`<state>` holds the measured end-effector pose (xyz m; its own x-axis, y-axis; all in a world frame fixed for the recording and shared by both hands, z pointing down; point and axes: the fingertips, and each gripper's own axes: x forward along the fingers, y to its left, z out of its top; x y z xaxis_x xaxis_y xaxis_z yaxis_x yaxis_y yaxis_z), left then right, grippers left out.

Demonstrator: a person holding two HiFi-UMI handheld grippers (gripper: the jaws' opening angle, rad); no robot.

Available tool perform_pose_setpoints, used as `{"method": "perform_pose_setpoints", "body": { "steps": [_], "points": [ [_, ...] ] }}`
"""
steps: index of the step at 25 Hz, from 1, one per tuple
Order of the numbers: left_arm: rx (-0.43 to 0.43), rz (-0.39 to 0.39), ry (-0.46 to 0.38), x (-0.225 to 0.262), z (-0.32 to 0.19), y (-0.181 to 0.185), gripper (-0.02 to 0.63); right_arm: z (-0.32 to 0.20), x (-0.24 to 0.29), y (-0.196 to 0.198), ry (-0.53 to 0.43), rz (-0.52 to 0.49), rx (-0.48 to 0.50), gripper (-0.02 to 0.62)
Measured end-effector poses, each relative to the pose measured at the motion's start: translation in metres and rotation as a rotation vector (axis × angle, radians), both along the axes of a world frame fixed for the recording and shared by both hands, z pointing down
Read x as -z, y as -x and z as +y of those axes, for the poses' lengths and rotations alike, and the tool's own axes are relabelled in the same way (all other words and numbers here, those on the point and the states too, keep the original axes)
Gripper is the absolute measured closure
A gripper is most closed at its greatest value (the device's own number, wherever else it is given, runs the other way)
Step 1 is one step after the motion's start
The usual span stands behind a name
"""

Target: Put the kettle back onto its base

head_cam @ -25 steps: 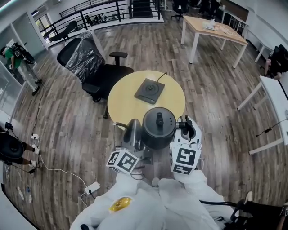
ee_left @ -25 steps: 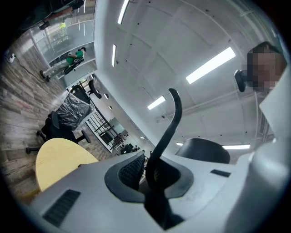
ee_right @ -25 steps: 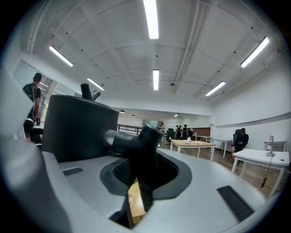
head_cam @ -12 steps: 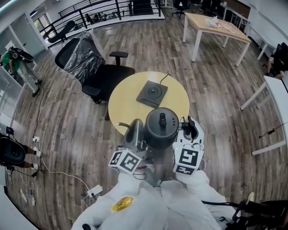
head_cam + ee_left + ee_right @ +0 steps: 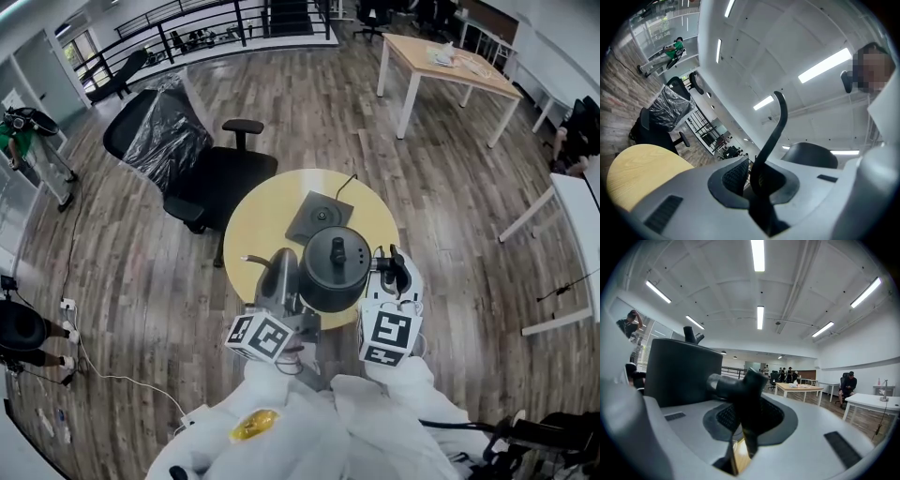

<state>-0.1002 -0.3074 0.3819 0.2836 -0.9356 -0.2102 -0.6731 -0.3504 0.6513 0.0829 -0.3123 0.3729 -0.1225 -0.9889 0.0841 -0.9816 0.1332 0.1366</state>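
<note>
**Just beyond the jaws: a level set-down was the job**

Between your two grippers the kettle (image 5: pixel 333 267) hung over the near part of the round tabletop (image 5: pixel 253 220). Its base (image 5: pixel 321 216) lay flat a little ahead of the jaws, apart from the kettle.

Your right gripper (image 5: pixel 745 414) was clamped on the black handle (image 5: pixel 740 385), with the kettle's body just to its left. Your left gripper (image 5: pixel 752 177) pinched the thin curved spout (image 5: pixel 774 122).

To finish well, you needed to carry the kettle forward until its bottom sat over the base's centre ring, then lower it straight and level. I judged the right gripper should bear the weight and the left should only steady. The spout looked too slender to push on.

Both grippers sat close in front of your chest, marker cubes (image 5: pixel 258 336) toward you and jaws pointing forward and somewhat upward.
</note>
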Motion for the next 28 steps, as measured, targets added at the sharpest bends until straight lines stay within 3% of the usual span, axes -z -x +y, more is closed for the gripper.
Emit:
{"method": "perform_pose_setpoints", "body": {
  "steps": [13, 28],
  "points": [
    [-0.030, -0.010, 0.002, 0.002, -0.113, 0.033, 0.563, -0.106, -0.001, 0.032, 0.006, -0.009, -0.029, 0.523],
    [-0.018, -0.048, 0.056, -0.029, -0.205, 0.019, 0.565, -0.198, -0.041, 0.017, 0.078, -0.033, -0.031, 0.523]
  ]
}}
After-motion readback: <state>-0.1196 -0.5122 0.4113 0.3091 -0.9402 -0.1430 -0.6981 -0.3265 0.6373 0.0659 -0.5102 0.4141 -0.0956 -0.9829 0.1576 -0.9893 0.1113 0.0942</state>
